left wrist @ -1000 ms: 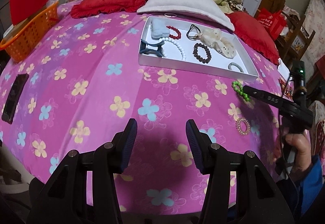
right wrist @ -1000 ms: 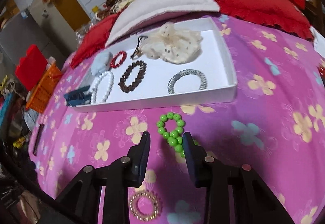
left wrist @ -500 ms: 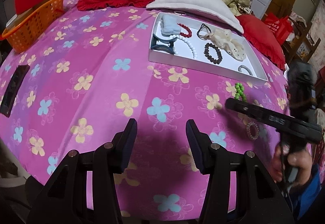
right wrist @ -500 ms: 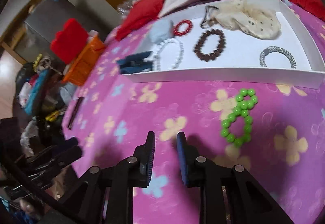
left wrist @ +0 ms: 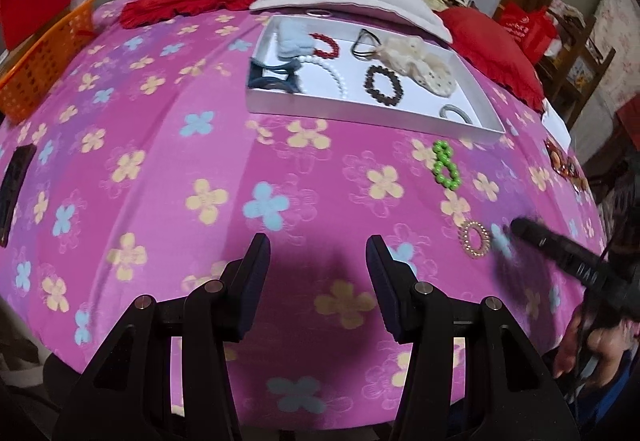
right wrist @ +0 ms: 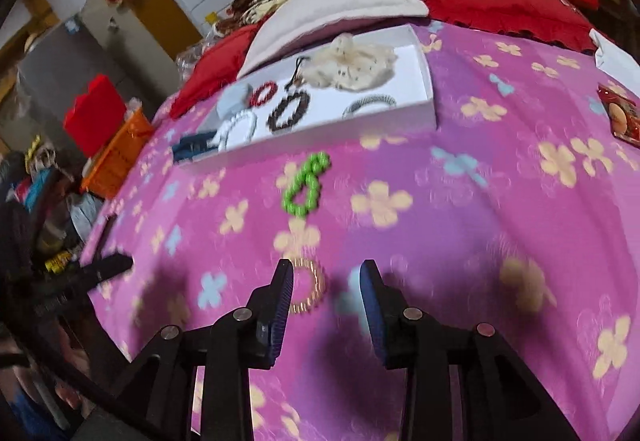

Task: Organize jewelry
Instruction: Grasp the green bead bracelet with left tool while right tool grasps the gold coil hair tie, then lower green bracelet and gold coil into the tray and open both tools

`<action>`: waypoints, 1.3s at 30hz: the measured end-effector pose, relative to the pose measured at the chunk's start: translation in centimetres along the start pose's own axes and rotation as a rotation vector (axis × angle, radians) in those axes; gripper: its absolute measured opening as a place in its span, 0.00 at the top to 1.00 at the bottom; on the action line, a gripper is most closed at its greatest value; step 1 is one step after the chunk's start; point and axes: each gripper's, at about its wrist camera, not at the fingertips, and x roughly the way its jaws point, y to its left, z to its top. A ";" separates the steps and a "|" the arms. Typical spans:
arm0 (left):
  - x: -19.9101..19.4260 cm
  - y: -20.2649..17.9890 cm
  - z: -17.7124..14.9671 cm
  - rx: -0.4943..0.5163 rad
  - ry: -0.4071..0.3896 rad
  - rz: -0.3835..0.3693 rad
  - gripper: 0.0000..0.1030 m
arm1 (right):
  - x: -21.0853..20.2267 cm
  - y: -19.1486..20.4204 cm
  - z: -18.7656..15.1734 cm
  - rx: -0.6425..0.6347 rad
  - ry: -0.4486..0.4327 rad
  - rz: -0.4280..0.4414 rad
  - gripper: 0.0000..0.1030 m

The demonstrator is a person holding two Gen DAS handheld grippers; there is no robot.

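Gold beaded ring bracelet lies flat on the pink floral cloth, partly between the spread fingers of the right gripper, nearer the left finger; contact cannot be confirmed owing to blur. Green glossy bead bracelet, twisted into a figure eight, lies beyond it, just short of the white shallow tray. Tray contents: brown bead bracelet, white pearl strand, red bead bracelet, grey woven band, cream fabric scrunchie, dark blue clip. Left gripper hangs over bare cloth, fingers spread, holding nothing.
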 end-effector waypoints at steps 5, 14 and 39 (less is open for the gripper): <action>0.4 -0.7 0.1 0.007 0.012 -0.002 0.52 | 1.5 2.3 -1.6 -0.118 0.004 -0.033 0.68; 1.3 -2.7 2.0 0.047 0.005 -0.020 0.52 | 3.6 3.1 -1.2 -0.189 0.005 -0.132 0.92; 12.8 -12.6 6.9 0.303 0.056 -0.053 0.67 | 1.0 -2.1 -1.2 -0.058 -0.083 -0.140 0.92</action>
